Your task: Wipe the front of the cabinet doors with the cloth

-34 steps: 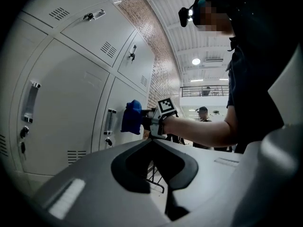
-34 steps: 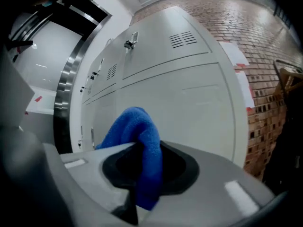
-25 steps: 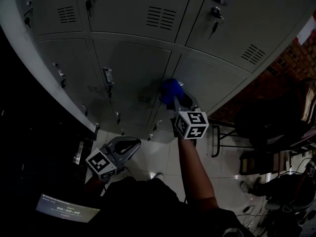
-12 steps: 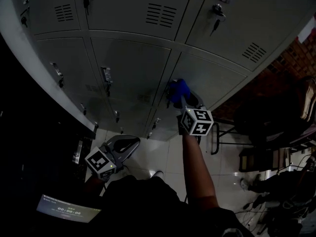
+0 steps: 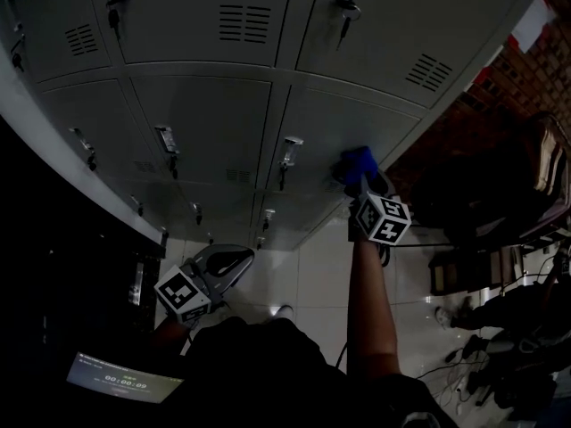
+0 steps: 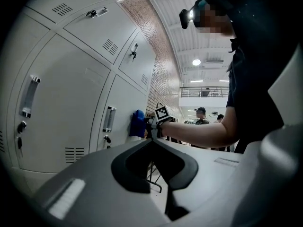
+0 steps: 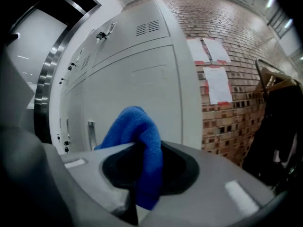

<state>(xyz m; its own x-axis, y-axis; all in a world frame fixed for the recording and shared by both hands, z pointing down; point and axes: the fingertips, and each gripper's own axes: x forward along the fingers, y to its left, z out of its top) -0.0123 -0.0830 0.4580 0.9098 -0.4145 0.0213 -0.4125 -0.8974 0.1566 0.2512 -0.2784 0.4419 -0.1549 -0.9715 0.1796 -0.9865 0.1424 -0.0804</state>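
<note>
A blue cloth (image 5: 358, 164) is pressed against the grey cabinet door (image 5: 343, 127) near its right edge, with my right gripper (image 5: 364, 178) shut on it. In the right gripper view the cloth (image 7: 137, 141) bulges out from between the closed jaws, in front of the pale door (image 7: 142, 93). From the left gripper view the cloth (image 6: 138, 123) shows flat against the door (image 6: 123, 112). My left gripper (image 5: 234, 261) hangs low by my body, away from the cabinets, jaws shut with nothing in them.
Rows of grey locker doors with handles (image 5: 287, 150) and vents (image 5: 244, 23) fill the upper view. A brick wall (image 7: 227, 79) with paper sheets stands right of the cabinets. A chair (image 5: 464, 230) and clutter stand at the right. People stand far off (image 6: 201, 115).
My right gripper has carried the cloth rightward across the lower door, from near its left edge to near its right edge. The left gripper has stayed low.
</note>
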